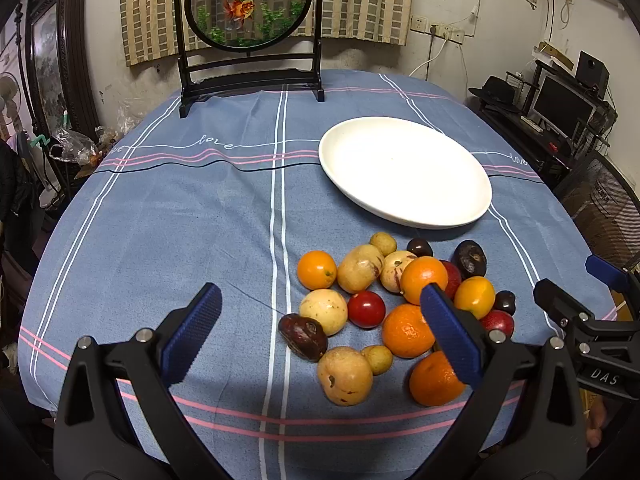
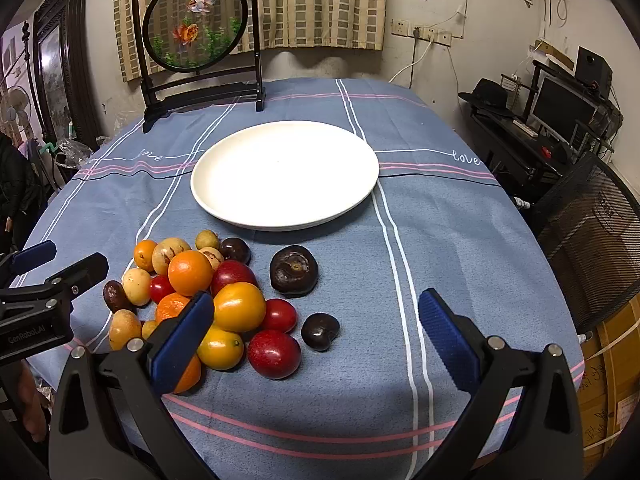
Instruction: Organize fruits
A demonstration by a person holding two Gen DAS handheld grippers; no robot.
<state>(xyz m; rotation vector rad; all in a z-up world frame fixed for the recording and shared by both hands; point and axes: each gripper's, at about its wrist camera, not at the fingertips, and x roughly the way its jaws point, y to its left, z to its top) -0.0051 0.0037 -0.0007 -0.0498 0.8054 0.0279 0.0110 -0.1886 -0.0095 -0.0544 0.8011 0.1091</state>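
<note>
A pile of several fruits lies on the blue cloth: oranges (image 1: 424,278) (image 2: 190,273), red plums (image 2: 274,354), yellow-tan fruits (image 1: 345,375), a red tomato (image 1: 366,309) and dark purple fruits (image 2: 294,269). An empty white plate (image 1: 404,168) (image 2: 284,172) sits behind the pile. My left gripper (image 1: 320,316) is open and empty, above the pile's near left side. My right gripper (image 2: 316,320) is open and empty, above the pile's right edge. Each gripper shows at the edge of the other's view.
A black-framed round goldfish screen (image 1: 250,8) (image 2: 196,28) stands at the table's far edge. A desk with a monitor (image 2: 560,108) and a mesh chair (image 2: 588,232) are to the right of the table.
</note>
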